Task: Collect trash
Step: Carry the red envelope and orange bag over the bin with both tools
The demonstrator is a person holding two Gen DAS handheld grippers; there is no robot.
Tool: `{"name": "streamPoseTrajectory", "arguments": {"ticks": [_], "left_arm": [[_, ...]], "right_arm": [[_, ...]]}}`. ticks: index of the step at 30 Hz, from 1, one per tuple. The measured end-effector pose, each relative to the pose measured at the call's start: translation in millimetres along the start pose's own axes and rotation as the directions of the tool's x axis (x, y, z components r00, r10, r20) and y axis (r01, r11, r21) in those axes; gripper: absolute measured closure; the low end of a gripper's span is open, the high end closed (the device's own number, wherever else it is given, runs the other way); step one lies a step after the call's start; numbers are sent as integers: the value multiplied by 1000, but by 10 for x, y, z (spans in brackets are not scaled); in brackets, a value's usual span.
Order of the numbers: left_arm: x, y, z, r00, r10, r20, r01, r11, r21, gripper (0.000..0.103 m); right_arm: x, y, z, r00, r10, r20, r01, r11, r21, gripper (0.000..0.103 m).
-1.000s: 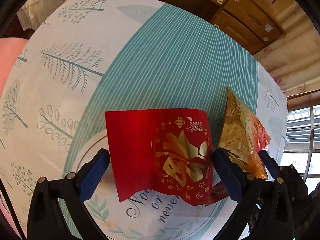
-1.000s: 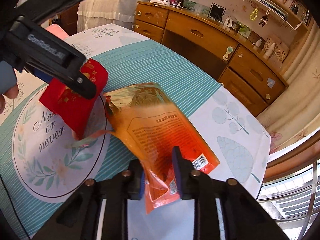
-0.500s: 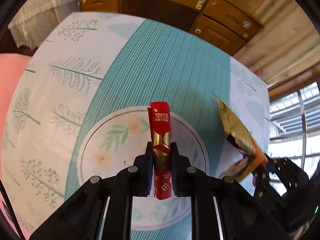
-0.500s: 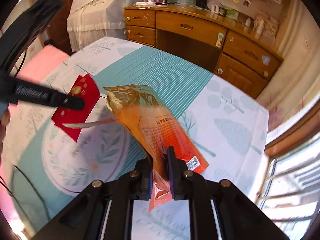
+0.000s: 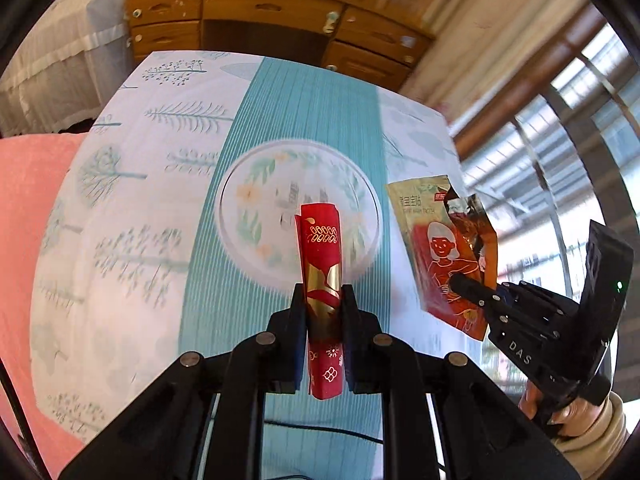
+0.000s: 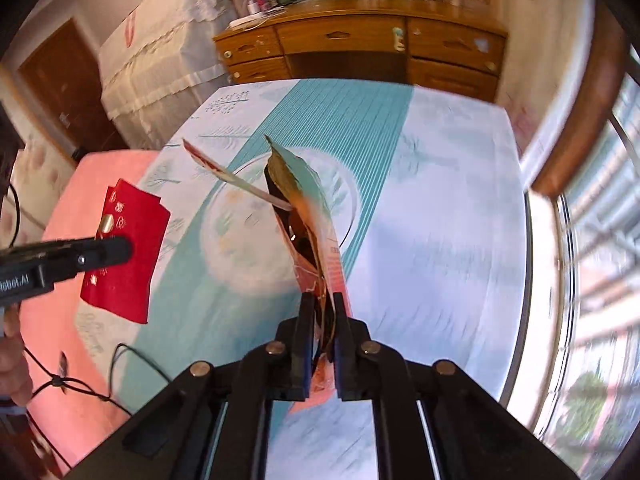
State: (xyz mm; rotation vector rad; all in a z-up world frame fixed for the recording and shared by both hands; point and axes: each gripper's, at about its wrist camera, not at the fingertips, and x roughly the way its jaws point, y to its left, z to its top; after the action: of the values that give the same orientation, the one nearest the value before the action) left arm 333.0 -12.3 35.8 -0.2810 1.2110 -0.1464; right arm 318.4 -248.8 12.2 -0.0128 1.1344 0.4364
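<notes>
Left gripper [image 5: 323,300]: lower centre of the left wrist view — jaws pinched tight on the red envelope [image 5: 322,280], which is squeezed into a narrow upright fold between them.
Red envelope, other view: left side of the right wrist view, a flat red sheet with gold print, clamped in a black finger [image 6: 106,250], lifted off the table.
Right gripper [image 6: 322,308]: lower centre of its own view — jaws narrow, gripping the snack wrapper [image 6: 310,216] by its lower end.
Snack wrapper: right of centre in the left wrist view, orange and gold with a cartoon figure, hanging clear of the tablecloth.
Tablecloth [image 5: 304,120]: teal stripes and a round flower print, filling the middle of both views.
Desk [image 6: 360,40]: wooden, with drawers, across the top.
Cable [image 6: 120,364]: black, lower left of the right wrist view.
</notes>
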Motion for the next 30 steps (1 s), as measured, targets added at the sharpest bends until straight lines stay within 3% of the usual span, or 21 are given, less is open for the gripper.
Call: {"name": "streamPoseTrajectory", "arguments": {"ticks": [7, 13, 22, 30], "left_arm": [[-674, 217, -933, 998, -60, -9, 61, 988, 138, 90], [-948, 432, -1624, 994, -89, -70, 100, 979, 178, 90], [-926, 480, -2466, 988, -61, -145, 91, 974, 206, 90], [-756, 345, -2976, 983, -4, -185, 47, 973, 228, 90]], "right_arm": [[-463, 724, -1001, 999, 33, 25, -37, 981, 192, 96], [-689, 1209, -1704, 998, 70, -9, -65, 961, 267, 96], [-788, 1541, -2565, 989, 115, -98, -80, 950, 301, 96], [-755, 1528, -3093, 980, 147, -135, -96, 940, 328, 96]]}}
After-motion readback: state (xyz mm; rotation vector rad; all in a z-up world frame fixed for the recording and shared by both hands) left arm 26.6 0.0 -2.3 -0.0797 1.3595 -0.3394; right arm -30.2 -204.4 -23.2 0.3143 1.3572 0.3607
